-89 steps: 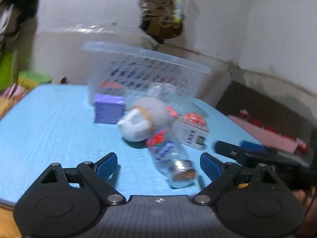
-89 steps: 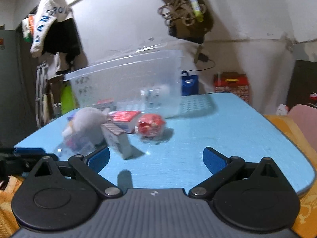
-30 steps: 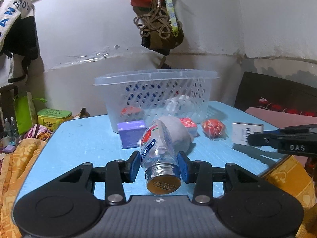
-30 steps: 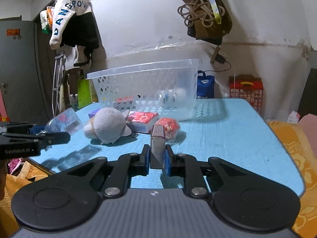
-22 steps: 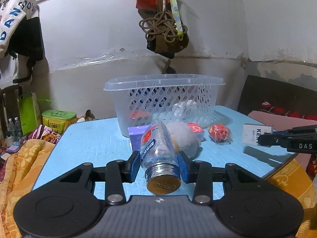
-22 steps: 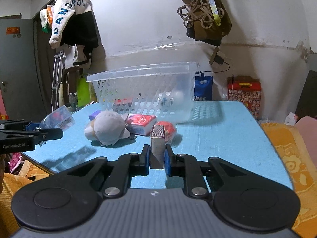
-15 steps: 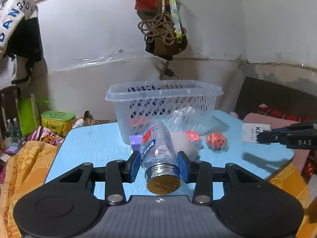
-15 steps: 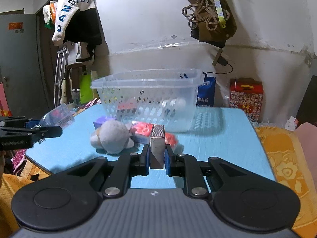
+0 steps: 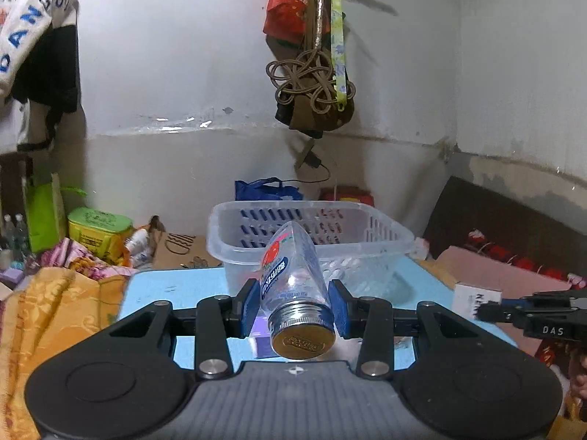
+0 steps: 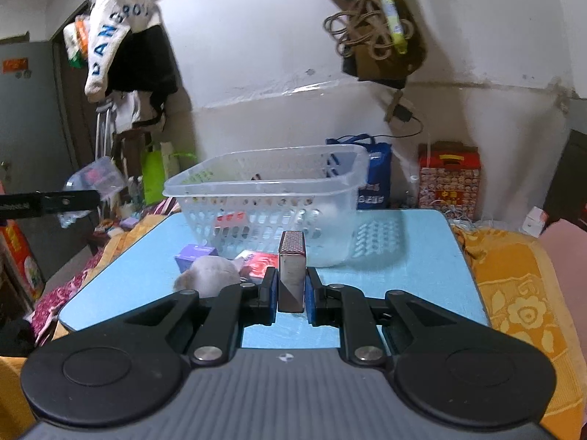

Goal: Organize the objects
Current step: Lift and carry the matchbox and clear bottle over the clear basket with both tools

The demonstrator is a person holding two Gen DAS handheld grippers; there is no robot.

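**One bottle, one box, one basket on the blue bench**

One clear plastic bottle [image 9: 293, 278] with a ribbed metal cap and a red-and-blue label is pinched between the blue pads of the left gripper [image 9: 295, 302], tilted with its cap toward the camera, in front of the basket. One slim rectangular box [image 10: 291, 271] stands upright, clamped by the right gripper [image 10: 291, 299] above the bench.

A single translucent plastic basket [image 10: 264, 187] with perforated walls sits on the light-blue bench [image 10: 403, 267]. Beside it lie one grey-white plush toy [image 10: 209, 273], one purple box [image 10: 192, 253] and one red packet [image 10: 258, 264].

Behind, a whitewashed wall carries a knotted cord bundle [image 9: 312, 80]; orange patterned cloth [image 10: 513, 293] flanks the bench.
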